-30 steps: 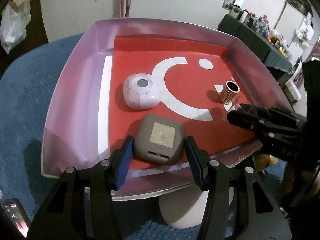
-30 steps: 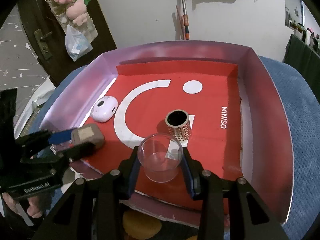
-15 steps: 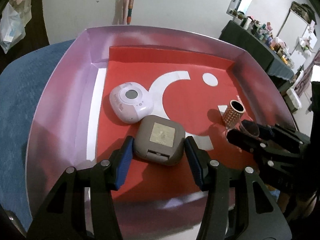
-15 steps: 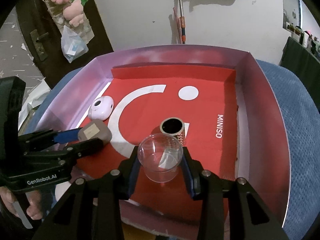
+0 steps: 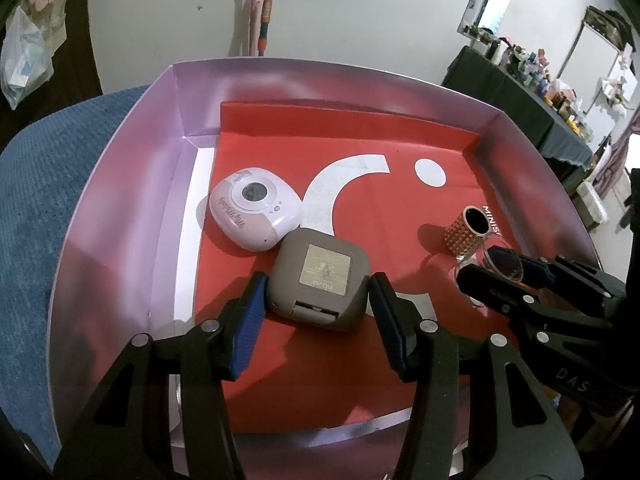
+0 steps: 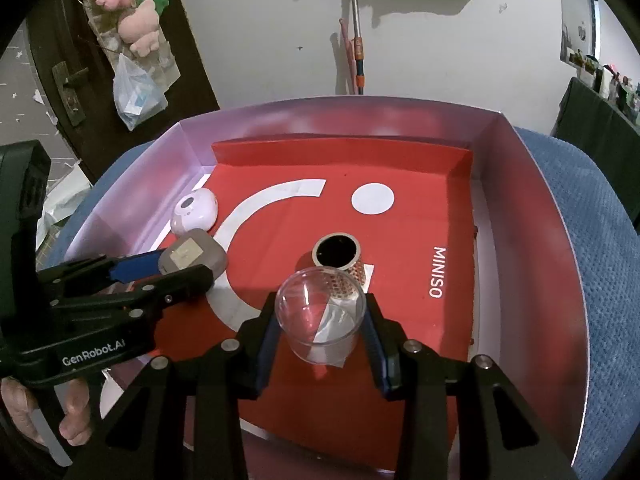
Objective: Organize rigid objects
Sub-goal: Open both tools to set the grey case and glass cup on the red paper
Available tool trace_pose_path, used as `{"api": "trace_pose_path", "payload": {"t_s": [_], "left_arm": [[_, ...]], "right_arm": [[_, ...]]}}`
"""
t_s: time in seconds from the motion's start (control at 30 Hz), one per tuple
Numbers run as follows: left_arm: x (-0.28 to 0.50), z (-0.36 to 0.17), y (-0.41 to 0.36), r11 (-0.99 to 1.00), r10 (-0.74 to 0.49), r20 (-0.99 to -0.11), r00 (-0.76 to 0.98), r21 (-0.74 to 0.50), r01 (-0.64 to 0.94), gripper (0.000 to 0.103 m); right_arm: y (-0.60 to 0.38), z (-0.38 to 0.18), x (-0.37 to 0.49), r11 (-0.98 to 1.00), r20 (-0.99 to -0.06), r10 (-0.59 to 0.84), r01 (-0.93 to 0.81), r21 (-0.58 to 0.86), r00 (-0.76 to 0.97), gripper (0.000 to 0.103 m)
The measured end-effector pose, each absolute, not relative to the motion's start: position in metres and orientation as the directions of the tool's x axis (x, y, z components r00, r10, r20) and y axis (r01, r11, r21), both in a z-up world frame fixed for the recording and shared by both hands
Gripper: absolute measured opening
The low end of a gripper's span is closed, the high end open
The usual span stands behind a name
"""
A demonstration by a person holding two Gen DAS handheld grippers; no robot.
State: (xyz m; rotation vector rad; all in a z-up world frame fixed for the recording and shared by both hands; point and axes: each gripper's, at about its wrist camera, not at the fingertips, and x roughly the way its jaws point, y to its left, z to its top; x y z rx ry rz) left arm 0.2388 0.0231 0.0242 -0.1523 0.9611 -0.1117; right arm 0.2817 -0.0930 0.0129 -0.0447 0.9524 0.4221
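My left gripper (image 5: 318,292) is shut on a taupe square case (image 5: 320,276) with a gold label, low over the red floor of the pink-walled box (image 5: 120,200), right beside a lilac rounded case (image 5: 254,206). The taupe case (image 6: 192,258) and lilac case (image 6: 195,211) also show in the right wrist view. My right gripper (image 6: 320,328) is shut on a clear plastic cup (image 6: 320,320), upright, just in front of a gold studded cylinder (image 6: 340,264). The cylinder (image 5: 468,232) and cup (image 5: 500,270) show at the right in the left wrist view.
The box (image 6: 520,184) has a red MINISO liner and sits on a blue textured cushion (image 6: 592,240). A broom handle (image 6: 356,40) leans on the white wall behind. A dark door (image 6: 80,60) with hanging bags stands at the left.
Both grippers have moved forward over the near wall into the box, carrying the taupe case toward the lilac case and the cup toward the studded cylinder.
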Motion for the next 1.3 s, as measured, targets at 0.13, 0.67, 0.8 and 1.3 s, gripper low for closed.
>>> {"api": "trace_pose_path", "payload": {"t_s": [0.13,0.67,0.8,1.3], "left_arm": [[0.239,0.024,0.024,0.983,-0.166,-0.807,0.567,-0.183,0.026,0.050],[0.236,0.028,0.021,0.982,-0.170,-0.799,0.577,-0.183,0.036,0.065],[0.232,0.031,0.021,0.983,-0.166,-0.797,0.581,-0.180,0.034,0.066],[0.212,0.047,0.016,0.989,-0.130,-0.777,0.616,-0.143,0.028,0.075]], "right_arm": [[-0.093,0.013,0.282,0.918,-0.797,0.333,-0.367,0.151,0.504,0.042],[-0.099,0.017,0.277,0.916,-0.783,0.345,-0.368,0.161,0.517,0.051],[-0.099,0.023,0.272,0.914,-0.771,0.349,-0.375,0.155,0.532,0.058],[-0.104,0.045,0.242,0.907,-0.725,0.379,-0.385,0.170,0.575,0.081]]}}
